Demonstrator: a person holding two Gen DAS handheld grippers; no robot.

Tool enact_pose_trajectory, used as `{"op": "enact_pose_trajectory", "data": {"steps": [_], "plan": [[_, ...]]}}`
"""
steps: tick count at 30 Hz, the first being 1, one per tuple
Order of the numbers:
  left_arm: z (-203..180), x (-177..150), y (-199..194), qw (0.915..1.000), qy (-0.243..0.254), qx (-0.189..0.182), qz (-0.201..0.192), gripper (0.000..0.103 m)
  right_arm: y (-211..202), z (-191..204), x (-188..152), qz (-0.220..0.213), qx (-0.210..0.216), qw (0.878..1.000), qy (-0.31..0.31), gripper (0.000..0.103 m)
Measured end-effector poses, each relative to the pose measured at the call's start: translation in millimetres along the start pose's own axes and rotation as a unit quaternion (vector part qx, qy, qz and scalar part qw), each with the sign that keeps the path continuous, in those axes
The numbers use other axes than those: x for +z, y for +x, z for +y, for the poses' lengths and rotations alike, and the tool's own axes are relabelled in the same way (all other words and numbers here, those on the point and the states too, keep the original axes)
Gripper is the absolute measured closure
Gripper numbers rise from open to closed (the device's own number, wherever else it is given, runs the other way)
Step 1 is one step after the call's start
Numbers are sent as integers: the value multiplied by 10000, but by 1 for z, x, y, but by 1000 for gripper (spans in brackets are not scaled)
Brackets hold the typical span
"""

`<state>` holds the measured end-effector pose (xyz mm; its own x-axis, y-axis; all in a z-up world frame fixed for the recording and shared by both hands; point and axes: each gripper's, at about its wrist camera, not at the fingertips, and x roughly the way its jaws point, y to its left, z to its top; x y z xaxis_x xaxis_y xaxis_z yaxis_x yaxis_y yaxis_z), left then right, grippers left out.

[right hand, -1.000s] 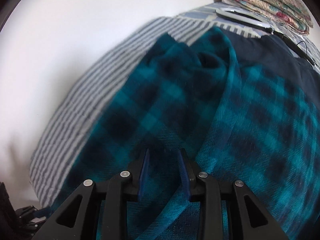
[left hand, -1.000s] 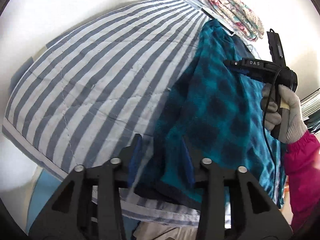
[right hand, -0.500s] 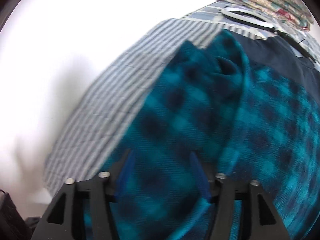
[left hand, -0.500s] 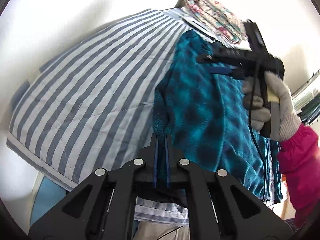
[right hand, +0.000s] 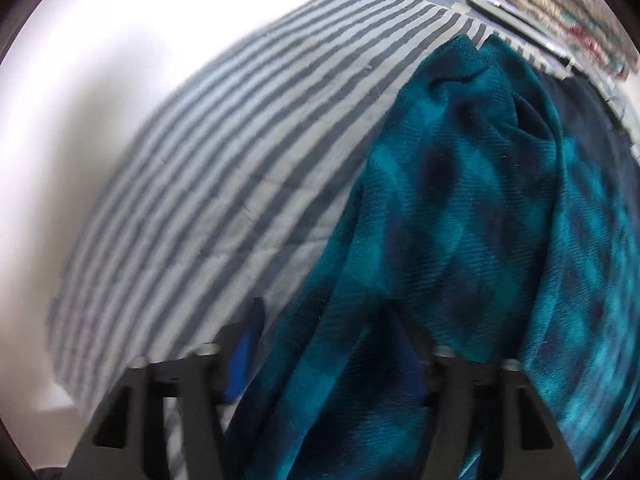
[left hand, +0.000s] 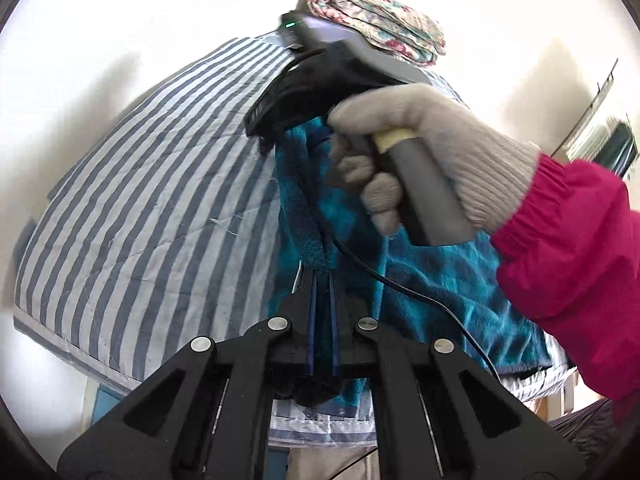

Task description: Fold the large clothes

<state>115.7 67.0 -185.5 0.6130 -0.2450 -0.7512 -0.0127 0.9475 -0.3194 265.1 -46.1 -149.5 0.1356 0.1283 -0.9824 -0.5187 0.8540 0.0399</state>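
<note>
A teal and dark plaid fleece garment (left hand: 448,280) lies along the right side of a blue-and-white striped bedcover (left hand: 140,208). My left gripper (left hand: 323,278) is shut on the garment's near left edge, and the cloth rises in a taut ridge from its pads. In the right wrist view my right gripper (right hand: 332,344) points down over a raised fold of the garment (right hand: 460,220). Its jaws are closing, with the fold between them and a gap still showing at the left pad (right hand: 244,344). A gloved hand (left hand: 408,140) holds that gripper above the garment's far edge.
A folded floral quilt (left hand: 380,28) lies at the head of the bed, with a flat grey device beside it (right hand: 508,8). The bare striped bedcover (right hand: 240,152) spreads to the left, up to a white wall. A black cable (left hand: 404,290) hangs from the right gripper across the garment. A pink sleeve (left hand: 572,256) fills the right side.
My left gripper shut on the garment's edge and lifted it. The right gripper travelled left across the garment toward its left edge, opening wide and then narrowing around a fold.
</note>
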Motion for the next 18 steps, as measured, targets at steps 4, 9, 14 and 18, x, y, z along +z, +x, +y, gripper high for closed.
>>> {"op": "enact_pose_trajectory", "data": {"steps": [4,9,14,18], "plan": [[-12,-4,-2,9998,176,-15,-24,100,-9,-16,-7,-186,193,9992,284,91],[-42,-4,1,9977,675,-25,-107,101,-30,-80,-26,-766,1491,9794,1126,95],[-72,-14,1,9930,1172,-93,-89,101,-50,-140,-66,-1364,2324,9483,1678,96],[-94,-23,6,9884,1513,-117,-22,101,-49,-188,-107,-1684,2759,9190,2258,96]]}}
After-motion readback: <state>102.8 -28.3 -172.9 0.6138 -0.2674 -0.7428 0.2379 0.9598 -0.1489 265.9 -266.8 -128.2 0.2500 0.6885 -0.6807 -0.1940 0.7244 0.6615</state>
